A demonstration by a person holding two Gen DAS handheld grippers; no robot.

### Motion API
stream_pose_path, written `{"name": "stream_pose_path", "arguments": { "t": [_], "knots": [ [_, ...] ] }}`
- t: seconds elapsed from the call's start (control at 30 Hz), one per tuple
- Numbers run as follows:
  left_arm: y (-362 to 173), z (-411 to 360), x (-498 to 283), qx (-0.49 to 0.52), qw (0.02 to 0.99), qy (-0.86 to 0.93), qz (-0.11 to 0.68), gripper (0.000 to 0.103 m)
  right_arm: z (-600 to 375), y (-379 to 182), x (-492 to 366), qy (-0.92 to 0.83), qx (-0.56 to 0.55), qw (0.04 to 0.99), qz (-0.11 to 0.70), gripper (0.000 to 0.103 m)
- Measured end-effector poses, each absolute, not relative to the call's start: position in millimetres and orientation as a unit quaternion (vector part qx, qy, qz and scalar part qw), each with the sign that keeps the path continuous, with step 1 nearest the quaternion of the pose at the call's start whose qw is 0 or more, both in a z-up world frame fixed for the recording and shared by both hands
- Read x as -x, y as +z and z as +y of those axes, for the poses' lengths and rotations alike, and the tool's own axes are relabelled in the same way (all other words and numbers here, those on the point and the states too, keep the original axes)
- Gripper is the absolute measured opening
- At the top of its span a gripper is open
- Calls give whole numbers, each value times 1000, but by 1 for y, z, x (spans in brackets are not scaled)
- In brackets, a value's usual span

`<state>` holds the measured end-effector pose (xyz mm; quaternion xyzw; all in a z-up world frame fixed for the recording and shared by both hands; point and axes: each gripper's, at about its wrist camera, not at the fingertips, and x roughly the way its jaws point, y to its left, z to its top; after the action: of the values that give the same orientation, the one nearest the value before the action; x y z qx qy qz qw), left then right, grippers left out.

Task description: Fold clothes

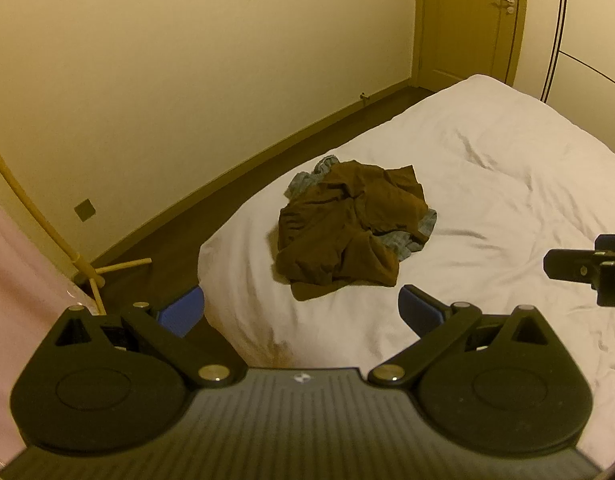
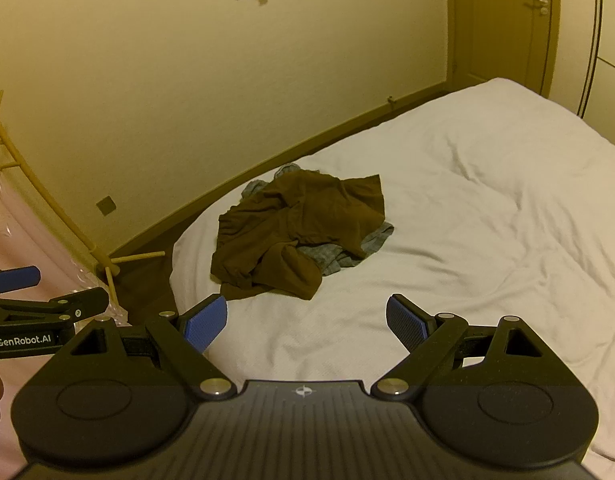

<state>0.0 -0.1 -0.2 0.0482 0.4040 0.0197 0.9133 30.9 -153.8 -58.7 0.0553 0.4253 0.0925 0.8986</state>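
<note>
A crumpled brown garment (image 1: 343,228) lies in a loose heap on the white bed (image 1: 507,184), near the mattress corner closest to the wall. Its cloth is dark brown, rumpled into deep folds and ridges, with no sleeve or leg clearly laid out; what kind of garment it is cannot be told. Under it sits a grey-blue garment (image 1: 411,240), showing only as small patches at the heap's 11 o'clock edge and along its 4 o'clock edge.

In the left wrist view the heap is roughly as wide as it is deep, stretching slightly from 1 o'clock down to 7 o'clock, with a flat brown flap reaching out at the 7 o'clock end. In the right wrist view the same brown garment (image 2: 295,224) runs from 2 o'clock to 8 o'clock, the grey-blue garment (image 2: 327,256) peeking out at its 4 o'clock side.

The left gripper (image 1: 301,314) hovers above the bed's near corner, its blue pads (image 1: 421,314) spread wide with nothing between them, the heap at 12 o'clock ahead. The right gripper (image 2: 307,322) likewise has its jaws spread and empty, the heap lying near 11 o'clock. Neither touches the clothing.
</note>
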Motion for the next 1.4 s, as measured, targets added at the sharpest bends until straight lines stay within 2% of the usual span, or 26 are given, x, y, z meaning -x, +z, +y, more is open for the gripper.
{"name": "stream_pose_path", "arguments": {
  "t": [0.43, 1.4],
  "knots": [
    [-9, -3, 0, -26, 911, 11, 411, 102, -150, -62, -29, 92, -55, 899, 425, 89],
    [-3, -24, 2, -44, 907, 7, 418, 102, -172, -74, -42, 112, -67, 891, 435, 89]
  ]
}}
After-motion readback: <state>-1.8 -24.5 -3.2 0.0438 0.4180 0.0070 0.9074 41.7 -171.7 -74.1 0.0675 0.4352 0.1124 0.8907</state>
